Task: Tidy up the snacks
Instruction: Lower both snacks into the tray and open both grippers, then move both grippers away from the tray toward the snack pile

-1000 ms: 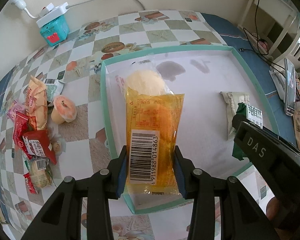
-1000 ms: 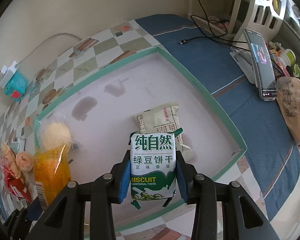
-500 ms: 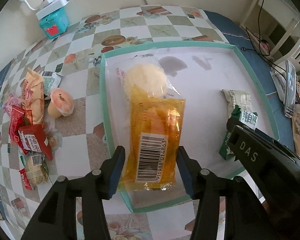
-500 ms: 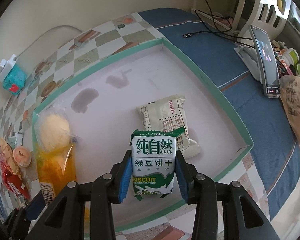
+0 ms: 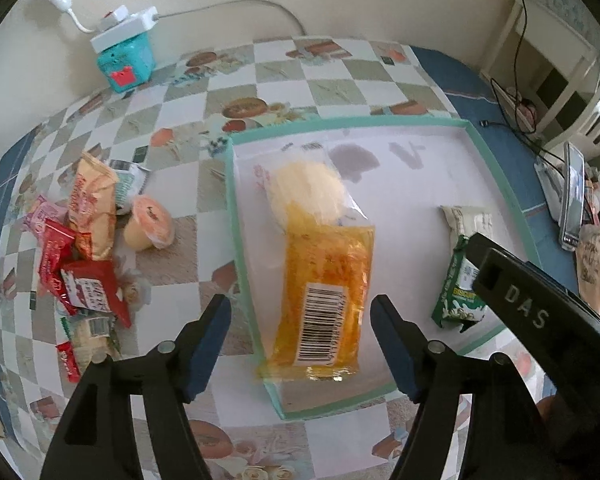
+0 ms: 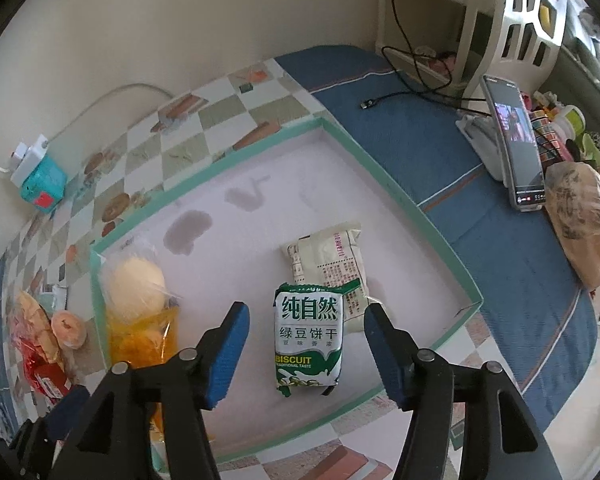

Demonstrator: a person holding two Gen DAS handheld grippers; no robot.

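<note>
Fingers [image 5: 210, 340] of the left gripper [image 5: 300, 344] stand spread wide in the left wrist view, pinching nothing. Between them lies the orange snack packet [image 5: 324, 296], resting in the tray [image 5: 233, 208] along its left wall. Its long axis runs away from the camera, barcode end nearest, far end lapping onto the clear-wrapped bun [image 5: 306, 196]. The near end seems to ride up on the tray's front rim; that is the weak spot, I judge: a brush from a finger on the way out could tip the packet over the rim onto the tabletop [image 5: 172, 264]. More snacks [image 5: 84, 256] lie in a loose pile on the tabletop, left of the tray, and a careless reach could scatter them.

From the right wrist view, the fingers [image 6: 226, 356] of the right gripper [image 6: 308, 354] are likewise spread and hold nothing. The green biscuit pack [image 6: 309, 344] lies flat on the tray floor between them, printed face up, long axis pointing away from the camera, its top edge overlapping the cream packet [image 6: 328, 256] behind it. Risk here looks smaller: a finger dragging backward might catch the pack's bottom seam and skew it toward the front rim.
</note>
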